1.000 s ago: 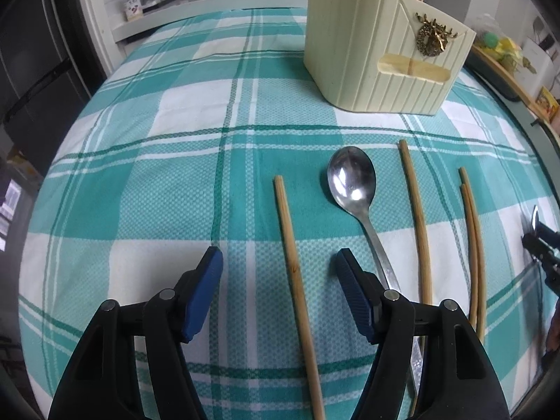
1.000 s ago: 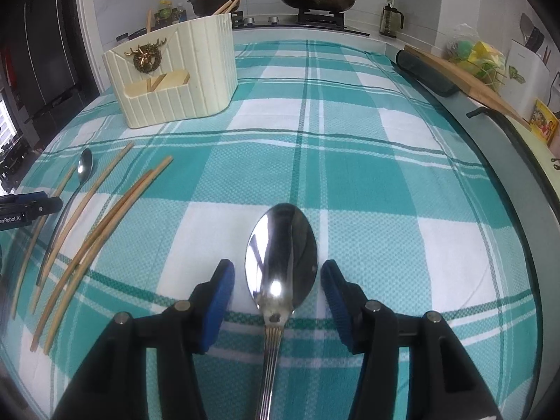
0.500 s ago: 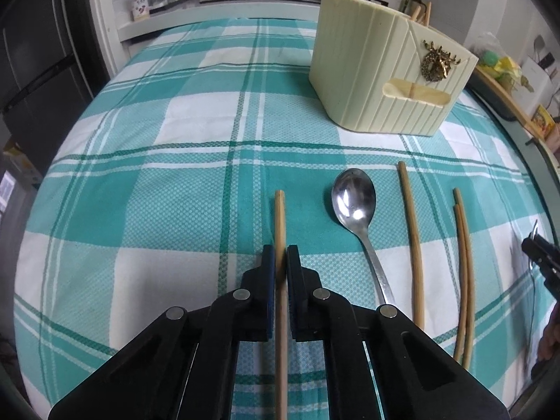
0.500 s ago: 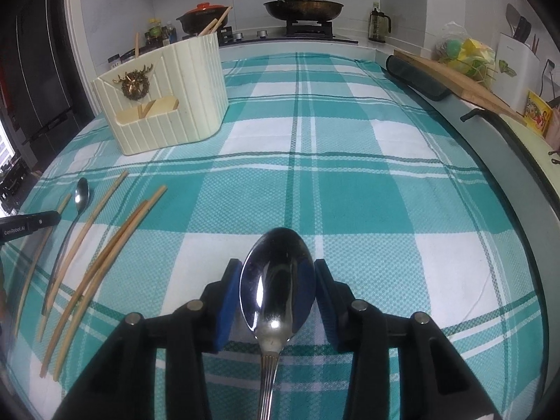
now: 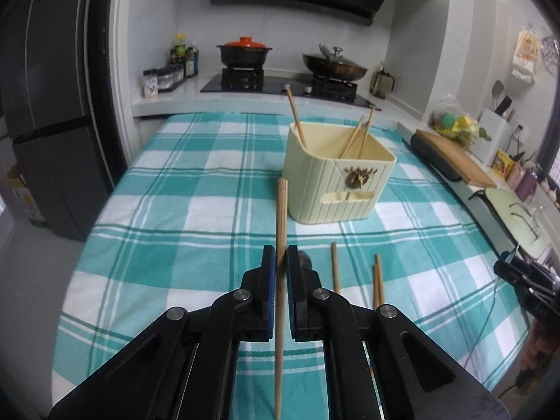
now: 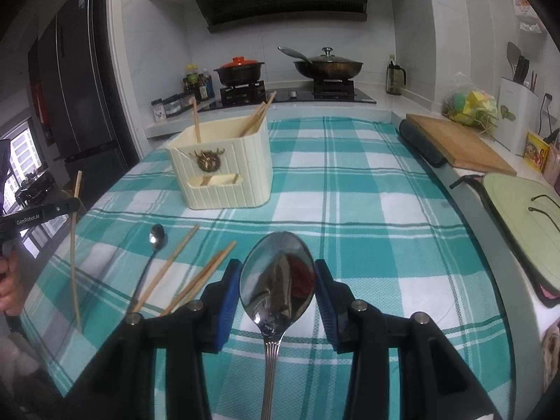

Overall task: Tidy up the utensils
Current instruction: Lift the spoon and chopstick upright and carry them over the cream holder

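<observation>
- The left claw (image 5: 278, 262) is pinching a chopstick (image 5: 281, 224), lifted above the tabletop (image 5: 175, 210).
- The right claw (image 6: 278, 280) seems to be gripping a big spoon (image 6: 278, 280) at its bowl, though contact is unclear.
- A small spoon (image 6: 156, 236) and loose chopsticks (image 6: 201, 280) lie on the cloth.
- Farther back stands the cream holder (image 6: 224, 171) with chopsticks inside.

The left gripper (image 5: 278, 262) hides most of the small spoon (image 5: 304, 260) behind it. The big spoon's (image 6: 278, 280) handle runs off the bottom edge. The holder's (image 6: 224, 171) inside is hidden.
</observation>
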